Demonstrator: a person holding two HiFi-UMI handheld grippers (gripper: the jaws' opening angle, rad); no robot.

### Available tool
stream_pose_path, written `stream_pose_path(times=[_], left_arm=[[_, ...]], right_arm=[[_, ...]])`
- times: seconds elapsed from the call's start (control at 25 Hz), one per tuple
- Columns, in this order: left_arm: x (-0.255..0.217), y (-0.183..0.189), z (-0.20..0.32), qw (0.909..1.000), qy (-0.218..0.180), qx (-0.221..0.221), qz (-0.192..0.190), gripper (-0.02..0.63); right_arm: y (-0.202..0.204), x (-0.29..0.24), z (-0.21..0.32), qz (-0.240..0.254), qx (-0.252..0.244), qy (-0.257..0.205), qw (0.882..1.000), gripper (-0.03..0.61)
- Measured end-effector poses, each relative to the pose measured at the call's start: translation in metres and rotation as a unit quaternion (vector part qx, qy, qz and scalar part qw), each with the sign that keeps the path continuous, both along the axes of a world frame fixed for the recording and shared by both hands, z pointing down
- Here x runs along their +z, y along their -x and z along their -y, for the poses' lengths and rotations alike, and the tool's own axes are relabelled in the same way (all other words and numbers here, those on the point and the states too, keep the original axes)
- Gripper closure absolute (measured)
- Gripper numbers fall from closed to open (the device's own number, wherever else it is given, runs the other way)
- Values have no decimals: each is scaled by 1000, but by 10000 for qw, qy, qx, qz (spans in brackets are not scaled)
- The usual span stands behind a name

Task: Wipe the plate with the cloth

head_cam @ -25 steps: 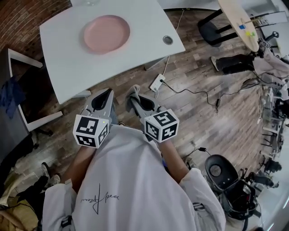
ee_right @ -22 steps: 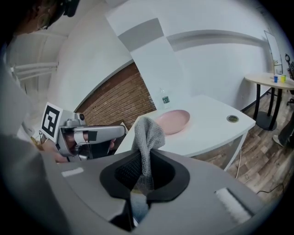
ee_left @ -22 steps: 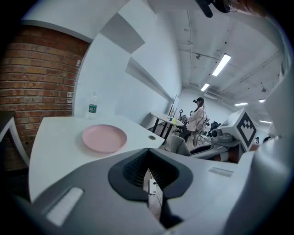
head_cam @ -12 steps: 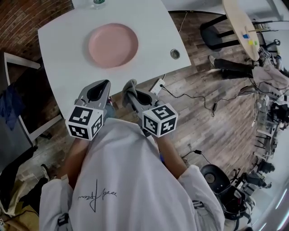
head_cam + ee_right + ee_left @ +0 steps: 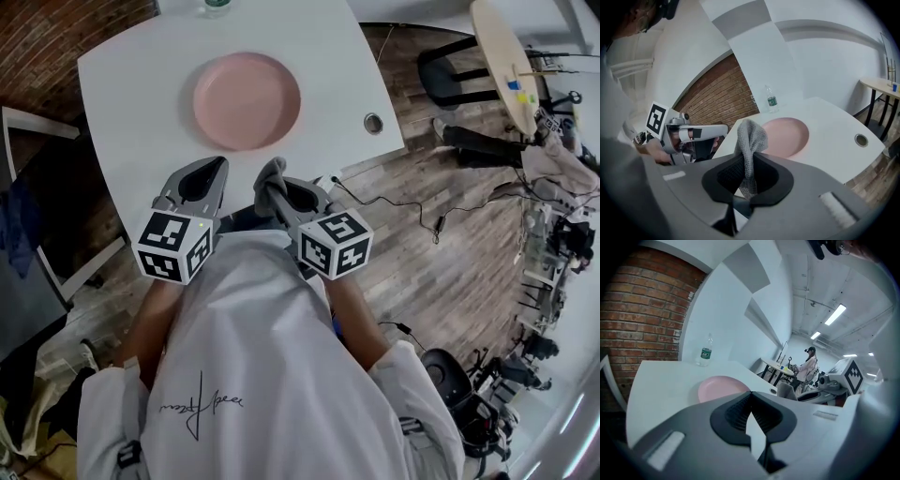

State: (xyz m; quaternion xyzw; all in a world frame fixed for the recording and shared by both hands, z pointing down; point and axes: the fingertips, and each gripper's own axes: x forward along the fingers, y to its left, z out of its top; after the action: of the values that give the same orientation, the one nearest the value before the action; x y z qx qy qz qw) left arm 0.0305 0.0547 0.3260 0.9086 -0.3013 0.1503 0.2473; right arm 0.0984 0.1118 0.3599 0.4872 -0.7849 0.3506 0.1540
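Observation:
A pink plate (image 5: 247, 100) (image 5: 723, 387) (image 5: 785, 136) lies bare on the white table (image 5: 141, 122). My right gripper (image 5: 272, 187) (image 5: 749, 158) is shut on a grey mesh cloth (image 5: 750, 140) (image 5: 268, 180), which sticks up between its jaws. It hovers at the table's near edge, short of the plate. My left gripper (image 5: 208, 178) (image 5: 750, 397) is shut with nothing in it, beside the right one and also over the near edge. Both point toward the plate.
A clear water bottle (image 5: 706, 351) (image 5: 771, 100) stands at the table's far edge. A round cable port (image 5: 373, 123) sits in the table right of the plate. Cables and a power strip (image 5: 330, 180) lie on the wooden floor; a second table (image 5: 502, 47) stands far right.
Both grippers have moved forward from over the floor to the table's near edge, closer to the plate. The cloth stays clamped in the right one.

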Motion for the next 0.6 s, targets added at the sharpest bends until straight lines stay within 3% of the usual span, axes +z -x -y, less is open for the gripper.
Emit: stream_pose_path(times=[0.24,0.6], left_arm=[[10,15,22,9994,66,-332,-11,607],[37,47,73,9940,406,-1015,43,611]], right_arm=[[-6,13,12,159,49,224,9996,543],[-25,33,68,-153,34,457,9988,554]])
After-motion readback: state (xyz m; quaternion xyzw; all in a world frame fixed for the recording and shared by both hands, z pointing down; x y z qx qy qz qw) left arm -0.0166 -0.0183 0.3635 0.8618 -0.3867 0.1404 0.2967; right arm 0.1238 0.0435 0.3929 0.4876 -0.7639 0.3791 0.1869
